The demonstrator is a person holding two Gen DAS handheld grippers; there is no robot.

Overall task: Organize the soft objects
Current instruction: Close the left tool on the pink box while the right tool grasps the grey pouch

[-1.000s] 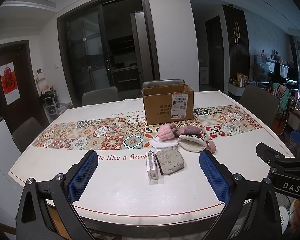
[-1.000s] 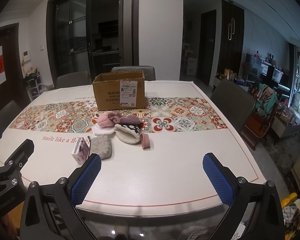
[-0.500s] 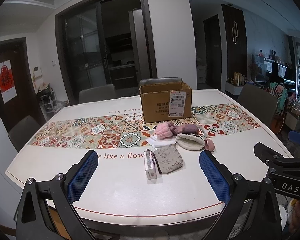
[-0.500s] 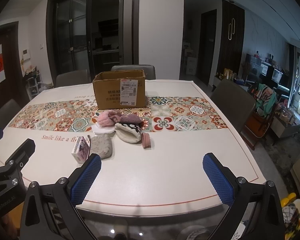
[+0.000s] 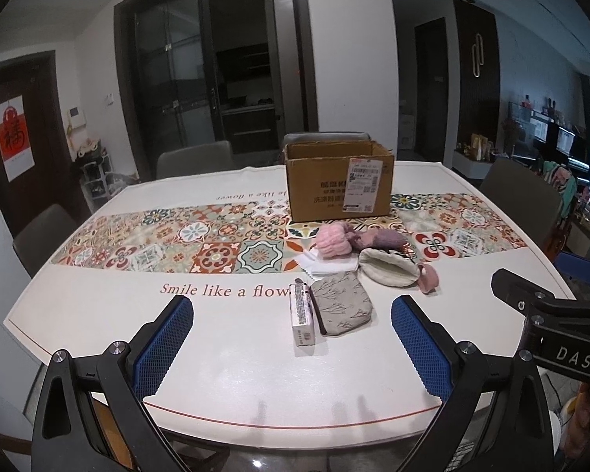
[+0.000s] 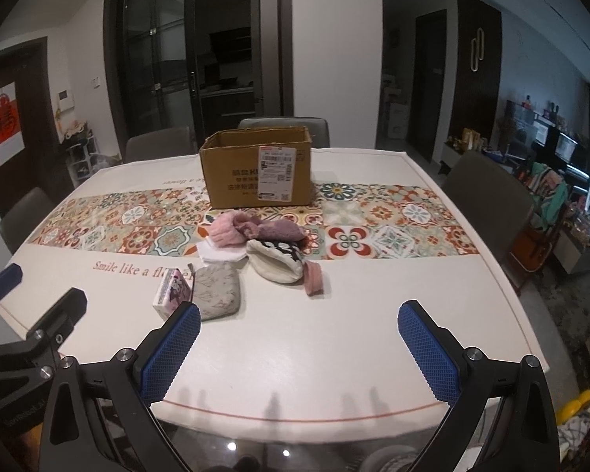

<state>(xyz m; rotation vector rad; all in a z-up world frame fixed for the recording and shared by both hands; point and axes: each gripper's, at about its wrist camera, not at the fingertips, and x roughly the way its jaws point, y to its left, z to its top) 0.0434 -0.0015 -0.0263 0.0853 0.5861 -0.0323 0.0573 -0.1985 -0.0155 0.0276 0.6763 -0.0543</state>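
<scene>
A pile of soft things lies mid-table: a pink fluffy piece (image 5: 333, 240) (image 6: 228, 232), a mauve one (image 5: 381, 239), a cream pouch (image 5: 388, 267) (image 6: 273, 262), a grey pouch (image 5: 341, 307) (image 6: 217, 290), a folded white cloth (image 5: 326, 265) and a small pink roll (image 5: 428, 277) (image 6: 314, 278). A tissue pack (image 5: 303, 319) (image 6: 172, 293) lies beside the grey pouch. An open cardboard box (image 5: 338, 185) (image 6: 257, 175) stands behind. My left gripper (image 5: 293, 348) and right gripper (image 6: 299, 352) are open and empty, above the table's near edge.
The white table (image 5: 232, 362) has a patterned tile runner (image 5: 200, 242). Grey chairs (image 6: 487, 196) stand around it. The right gripper's body (image 5: 554, 326) shows at the right of the left wrist view; the left gripper's body (image 6: 27, 350) shows at the left of the right wrist view.
Both grippers have moved slightly forward toward the pile; the objects look a little nearer. Nothing on the table has moved.
</scene>
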